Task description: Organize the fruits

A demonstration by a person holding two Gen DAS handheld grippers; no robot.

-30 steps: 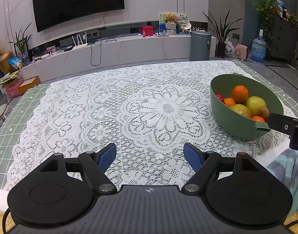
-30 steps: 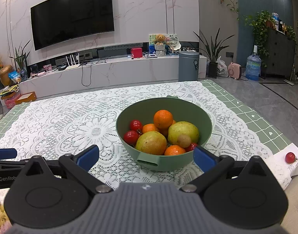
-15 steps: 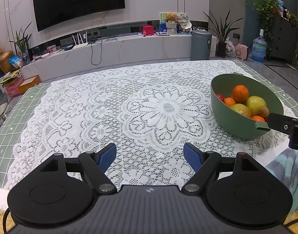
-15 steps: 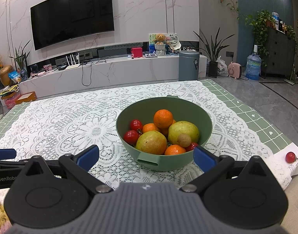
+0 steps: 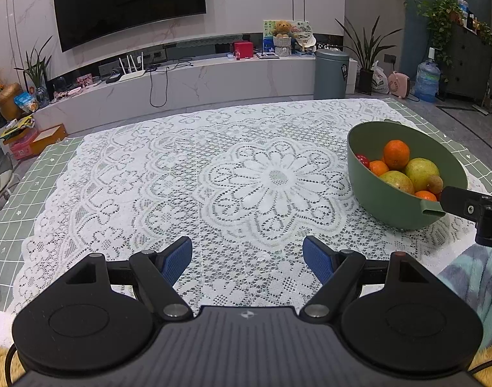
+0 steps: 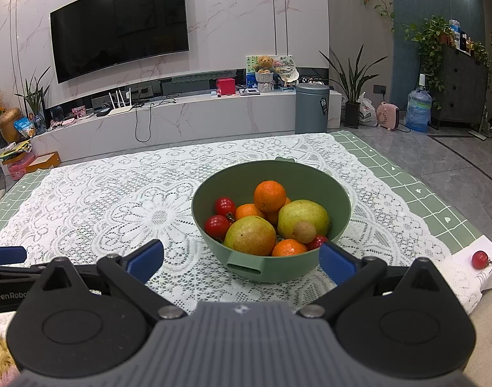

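A green bowl [image 6: 329, 258] stands on the lace tablecloth, holding oranges [image 6: 269, 195], two yellow-green pears [image 6: 250, 235], red cherry tomatoes [image 6: 217, 226] and a small brown fruit [image 6: 304, 231]. The bowl also shows at the right of the left wrist view [image 5: 374, 190]. My right gripper [image 6: 241, 258] is open and empty, just in front of the bowl. My left gripper [image 5: 247, 259] is open and empty over bare cloth, left of the bowl. One cherry tomato [image 6: 479, 259] lies on white paper at the far right.
The lace tablecloth [image 5: 213, 177] covers a green gridded table. A piece of the right gripper [image 5: 471, 208] reaches in beside the bowl in the left wrist view. A TV wall, low shelf and bin stand beyond the table.
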